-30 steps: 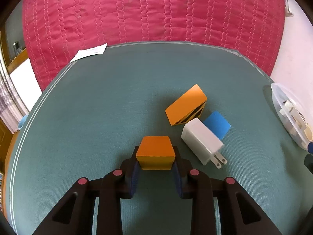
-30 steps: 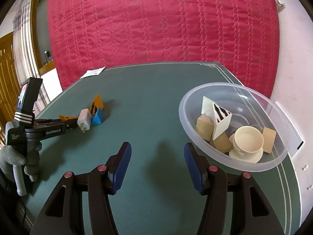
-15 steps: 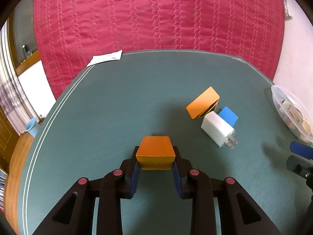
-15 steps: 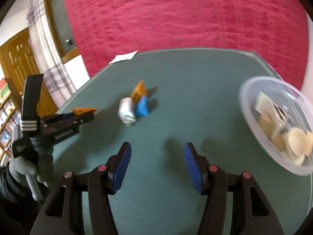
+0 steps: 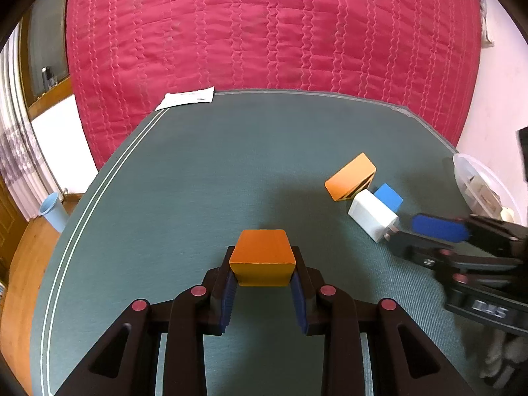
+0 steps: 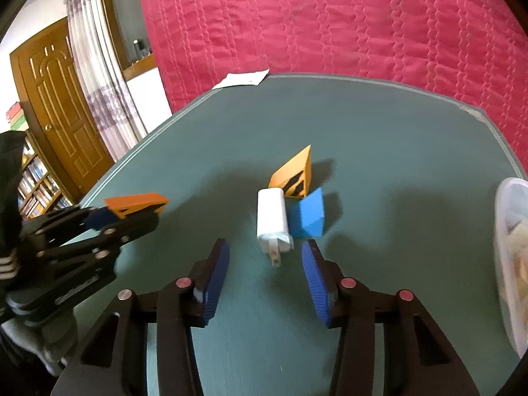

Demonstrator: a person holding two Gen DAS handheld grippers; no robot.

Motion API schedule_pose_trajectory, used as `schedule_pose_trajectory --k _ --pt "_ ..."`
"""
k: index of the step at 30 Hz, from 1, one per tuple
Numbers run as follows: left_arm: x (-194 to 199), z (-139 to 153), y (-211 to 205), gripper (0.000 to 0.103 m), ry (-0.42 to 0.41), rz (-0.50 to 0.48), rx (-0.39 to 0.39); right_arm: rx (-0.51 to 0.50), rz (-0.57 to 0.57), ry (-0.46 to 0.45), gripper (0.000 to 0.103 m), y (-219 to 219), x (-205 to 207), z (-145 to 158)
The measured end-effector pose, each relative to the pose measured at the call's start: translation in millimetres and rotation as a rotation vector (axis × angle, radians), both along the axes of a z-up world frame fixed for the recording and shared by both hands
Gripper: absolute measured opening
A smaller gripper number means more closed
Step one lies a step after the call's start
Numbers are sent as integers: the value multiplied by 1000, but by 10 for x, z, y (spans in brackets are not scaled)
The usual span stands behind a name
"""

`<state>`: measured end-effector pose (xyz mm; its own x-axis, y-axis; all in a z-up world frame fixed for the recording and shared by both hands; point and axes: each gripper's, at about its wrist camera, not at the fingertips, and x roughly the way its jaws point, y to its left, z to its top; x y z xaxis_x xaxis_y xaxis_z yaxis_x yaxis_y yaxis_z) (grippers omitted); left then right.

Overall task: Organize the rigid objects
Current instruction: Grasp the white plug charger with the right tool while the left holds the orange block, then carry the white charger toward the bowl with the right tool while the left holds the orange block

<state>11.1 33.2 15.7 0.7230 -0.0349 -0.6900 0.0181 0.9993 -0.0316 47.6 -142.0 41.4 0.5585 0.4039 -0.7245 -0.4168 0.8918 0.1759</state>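
My left gripper [image 5: 262,264] is shut on an orange block [image 5: 262,254], held above the green table [image 5: 198,181]. A white charger [image 6: 272,217], a blue block [image 6: 308,214] and an orange striped wedge [image 6: 293,171] lie touching in a cluster. My right gripper [image 6: 264,246] points at the cluster with its jaws closing. The charger's pronged end lies between its fingertips, and the pads are not pressing on it. In the left wrist view the right gripper [image 5: 404,232] reaches in from the right to the charger [image 5: 371,213].
A clear plastic bowl [image 6: 505,231] holding several pale pieces sits at the table's right edge. A white paper slip [image 5: 186,99] lies at the far edge against the red quilted backdrop. A blue cup [image 5: 52,211] stands on the floor to the left.
My right gripper swung left from the bowl to the cluster and its jaws narrowed. My left gripper drew back from the cluster, still holding the orange block.
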Motion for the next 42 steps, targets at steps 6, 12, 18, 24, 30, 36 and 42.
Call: schedule_pose_trajectory --k 6,12,18,24,30,36,42 --pt "11 10 29 31 2 -2 -14 -15 -2 6 44 125 172 -57" --pt "1 -16 17 31 13 -13 -25 -20 -14 22 35 179 327 -99" --pt "-7 -44 11 31 25 -15 -29 -74 -12 19 25 236 302 -161" --pt "-7 -74 -14 31 39 -24 -37 -58 -21 25 24 169 284 -176" --pt "-7 -79 -21 31 42 -26 -37 -37 -8 30 24 47 87 -170" --pt "-21 -91 -59 31 47 -32 -34 0 -6 42 24 -161 -138 -130" --pt "-25 -101 -115 31 48 -45 -30 36 -28 45 24 -347 -275 -85"
